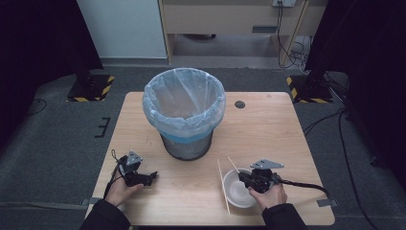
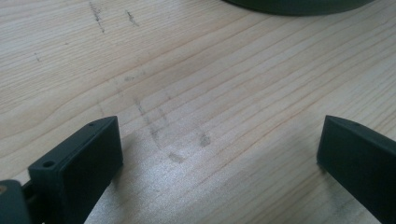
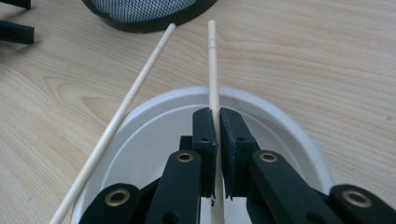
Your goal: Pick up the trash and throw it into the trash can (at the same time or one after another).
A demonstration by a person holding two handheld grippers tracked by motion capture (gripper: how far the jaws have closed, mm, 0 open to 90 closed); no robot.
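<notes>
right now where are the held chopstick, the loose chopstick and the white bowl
held chopstick (image 3: 213,65), right gripper view, bare shaft beyond the jaws
loose chopstick (image 3: 122,109), right gripper view, middle of shaft
white bowl (image 3: 289,126), right gripper view, far rim

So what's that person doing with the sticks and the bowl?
A person holds a gripper in each hand at a wooden table. The right gripper is shut on one chopstick over a white bowl. The other chopstick lies beside it, resting across the bowl's rim. The left gripper is open with nothing between its jaws, low over the table. A bin lined with a plastic bag stands in the middle, maybe where these things are headed.
</notes>
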